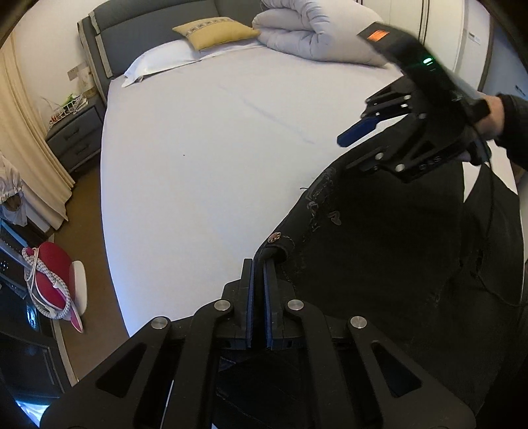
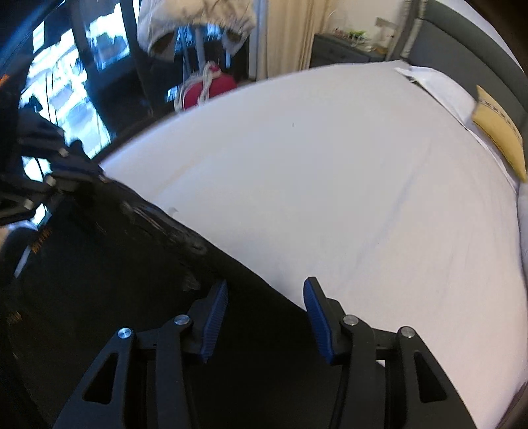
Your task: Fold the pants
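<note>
Both views overlook bed [image 1: 204,171].

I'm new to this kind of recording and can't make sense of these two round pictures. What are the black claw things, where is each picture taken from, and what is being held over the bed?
No robot here: a person holds a two-finger tool in each hand, each carrying a wide-angle camera looking along its fingers.

The left camera's picture shows the left hand-held gripper shut on the waistband of the black pants. The right hand-held gripper appears there too, in the person's hand.

The right camera's picture shows that gripper open, its blue pads apart over the pants' edge, gripping nothing.

Beneath is a bed with a white sheet, a yellow cushion and a rolled duvet.
</note>
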`<state>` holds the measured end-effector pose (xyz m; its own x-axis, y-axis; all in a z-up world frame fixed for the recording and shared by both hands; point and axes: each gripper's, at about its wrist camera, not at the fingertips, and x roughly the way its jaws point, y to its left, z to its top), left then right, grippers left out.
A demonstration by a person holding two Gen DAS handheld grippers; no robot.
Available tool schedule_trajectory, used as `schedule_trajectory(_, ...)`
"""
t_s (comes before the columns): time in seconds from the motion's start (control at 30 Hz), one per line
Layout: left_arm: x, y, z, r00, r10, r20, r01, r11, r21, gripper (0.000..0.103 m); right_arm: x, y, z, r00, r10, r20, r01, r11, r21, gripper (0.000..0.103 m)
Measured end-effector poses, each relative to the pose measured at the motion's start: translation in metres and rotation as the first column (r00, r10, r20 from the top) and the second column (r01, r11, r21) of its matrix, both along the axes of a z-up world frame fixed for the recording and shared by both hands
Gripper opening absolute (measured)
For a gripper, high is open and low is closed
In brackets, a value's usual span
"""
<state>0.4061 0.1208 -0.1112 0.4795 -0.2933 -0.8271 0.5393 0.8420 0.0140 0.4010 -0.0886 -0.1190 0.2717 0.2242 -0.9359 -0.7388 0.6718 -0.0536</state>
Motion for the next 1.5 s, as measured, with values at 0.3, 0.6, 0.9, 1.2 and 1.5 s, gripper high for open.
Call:
schedule_trajectory(0.3,-0.054,-0.027,0.000,1.000,0.017,0.001,-0.017,1.000,-0.020,0.004,-0.002,-0.013,0.000,0.993,-0.089,-0.080,0.096,0.992,0.077,0.006)
schedule_trajectory(0.6,-0.082,-0.029,0.008,0.999,0.034,-0.002,-0.034,0.999,-0.040,0.003,-0.046,-0.017,0.016,0.946,-0.247,-0.212,0.304,0.904,0.301,0.005)
schedule_trajectory(0.9,-0.154,-0.037,0.020,1.000,0.017,-0.024,-0.018,0.999,-0.044,0.003,-0.145,-0.010,0.022,0.968,-0.151,-0.202,0.211,0.921,0.326,0.005)
schedule_trajectory(1.2,-0.259,-0.048,0.009,0.994,-0.054,-0.093,0.054,0.999,-0.010,0.003,-0.300,0.014,0.018,0.992,0.111,0.063,-0.109,0.993,-0.041,0.005)
schedule_trajectory(1.5,-0.346,-0.077,-0.026,0.980,-0.129,-0.150,0.141,0.987,0.072,0.003,-0.403,0.013,-0.005,0.967,0.193,0.164,-0.157,0.965,-0.211,0.005)
